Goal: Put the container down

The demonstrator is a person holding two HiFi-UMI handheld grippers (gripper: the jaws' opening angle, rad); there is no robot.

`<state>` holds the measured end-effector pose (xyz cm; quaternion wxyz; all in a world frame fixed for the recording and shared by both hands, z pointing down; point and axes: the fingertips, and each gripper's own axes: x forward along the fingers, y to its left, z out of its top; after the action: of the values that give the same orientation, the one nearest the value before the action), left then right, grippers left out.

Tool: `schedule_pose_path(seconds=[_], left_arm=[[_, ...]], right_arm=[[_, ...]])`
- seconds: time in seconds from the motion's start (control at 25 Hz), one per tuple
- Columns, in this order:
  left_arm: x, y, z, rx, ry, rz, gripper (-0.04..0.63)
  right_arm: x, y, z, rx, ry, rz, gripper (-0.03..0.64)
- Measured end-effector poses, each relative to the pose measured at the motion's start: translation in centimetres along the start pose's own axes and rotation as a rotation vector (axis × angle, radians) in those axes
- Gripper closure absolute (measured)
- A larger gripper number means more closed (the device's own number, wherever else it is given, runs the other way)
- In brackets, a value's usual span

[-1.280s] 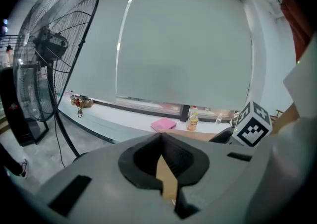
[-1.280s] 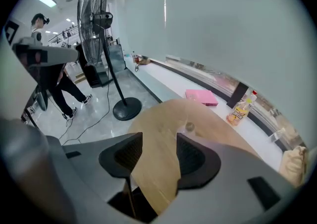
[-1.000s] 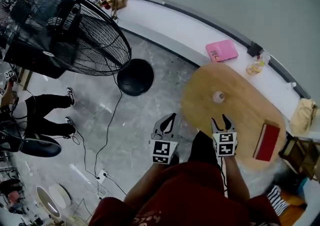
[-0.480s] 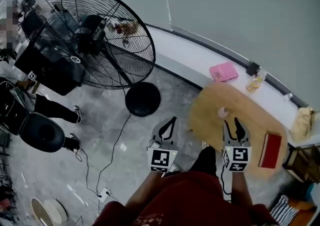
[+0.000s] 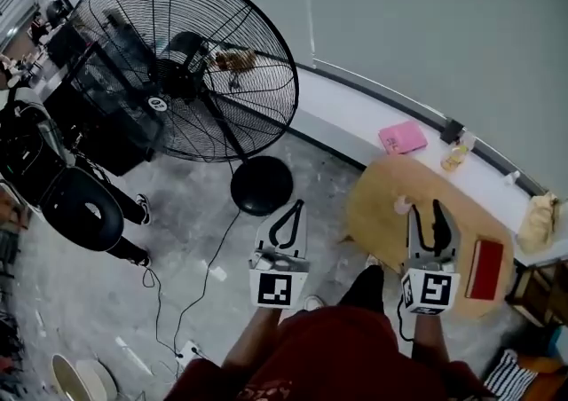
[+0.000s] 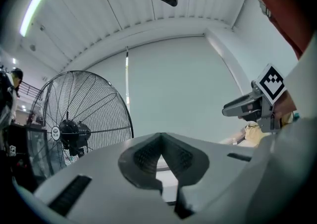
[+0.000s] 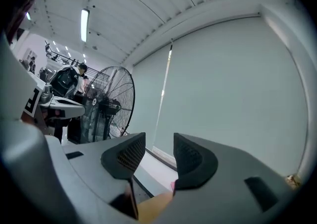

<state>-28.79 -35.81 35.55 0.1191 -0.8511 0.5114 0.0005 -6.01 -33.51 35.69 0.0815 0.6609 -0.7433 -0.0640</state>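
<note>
Landmark for every position below: the oval table [image 5: 377,213], pale wood with a smooth matt top.

Task item: the container [image 5: 401,205] is a small, round, pinkish-white cup. It stands on the table, left of its centre, and neither claw touches it.

My right gripper [image 5: 426,213] shows over the table's near half, with its dark tips just beside the container but apart from it. Its ribbed black pads stand apart. The jaws have just been closing partway, and nothing is between them.

My left gripper [image 5: 295,207] is off the table's left edge, over the floor [image 5: 177,239]. Its jaws are together, the tips meeting in a point, and they grip nothing. Each claw carries a white cube with black square markers.

Surroundings:
- A flat, rectangular red book [image 5: 485,268] lies on the table's right end.
- A white ledge [image 5: 346,115] runs along the grey wall beyond the table's far edge.
- On the ledge lie a flat pink pad [image 5: 402,137] and a small clear bottle [image 5: 454,157] with yellowish contents.
- A crumpled tan bag [image 5: 538,222] sits past the table's right end.
- A large fan [image 5: 191,62] with a round black wire cage stands to the table's left. Its domed black base [image 5: 261,185] rests on the grey marbled floor near the table's left edge.
- A black chair [image 5: 84,208] is further left.
- A thin dark cable [image 5: 209,266] trails over the floor from the base.

Obstructions: my dark red top covers the table's near edge, and the right gripper's body hides part of the wood
</note>
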Motion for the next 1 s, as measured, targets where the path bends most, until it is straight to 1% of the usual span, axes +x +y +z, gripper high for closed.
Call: schedule_pose_path(seconds=[0.2,0.32,0.36,0.44,0.52,0.56,0.64,0.68,0.72,0.8,0.84,0.92,1.0], left_arm=[[-0.8,0.1,0.6,-0.009,-0.008,0.016,0.591],[-0.7,-0.1,0.9,0.032,-0.008,0.006,0.591],[-0.6,-0.1,0.9,0.017,-0.009,0.010,0.591],[-0.4,-0.1,0.8,-0.020,-0.012,0.017,0.591],[-0.3,-0.3,0.9,-0.021,-0.012,0.014,0.591],[-0.2,-0.4,0.9,-0.005,-0.010,0.007,0.591],[-0.1,-0.8,1.1,0.055,-0.001,-0.016,0.591],[-0.1,-1.0,1.2,0.064,0.002,-0.022,0.591],[0.0,-1.1,1.2,0.051,0.001,-0.021,0.591],[0.2,-1.1,1.2,-0.019,-0.004,-0.004,0.591],[0.2,-1.1,1.1,-0.035,-0.001,-0.001,0.591],[0.3,-1.3,1.2,-0.025,0.006,-0.007,0.591],[0.4,-1.5,1.4,-0.031,-0.003,-0.006,0.591]], right_arm=[[-0.7,0.4,0.2,0.004,-0.007,0.006,0.443],[-0.9,0.1,0.4,0.003,-0.009,0.007,0.448],[-0.8,0.1,0.4,0.004,-0.009,0.007,0.454],[-0.5,-0.1,0.1,0.007,-0.001,0.004,0.474],[-0.5,-0.2,-0.2,0.005,0.011,-0.001,0.497],[-0.5,-0.3,-0.3,0.003,0.015,-0.003,0.511],[-0.7,-0.5,-0.3,0.003,0.019,-0.008,0.560],[-0.8,-0.6,-0.3,0.006,0.018,-0.011,0.585],[-0.9,-0.7,-0.4,0.010,0.019,-0.013,0.615],[-0.7,-0.6,-0.6,0.011,0.024,-0.008,0.618],[-0.6,-0.6,-0.7,0.007,0.028,-0.005,0.618],[-0.5,-0.6,-0.8,-0.002,0.030,-0.001,0.618],[-0.6,-0.7,-0.8,-0.003,0.029,-0.001,0.618]])
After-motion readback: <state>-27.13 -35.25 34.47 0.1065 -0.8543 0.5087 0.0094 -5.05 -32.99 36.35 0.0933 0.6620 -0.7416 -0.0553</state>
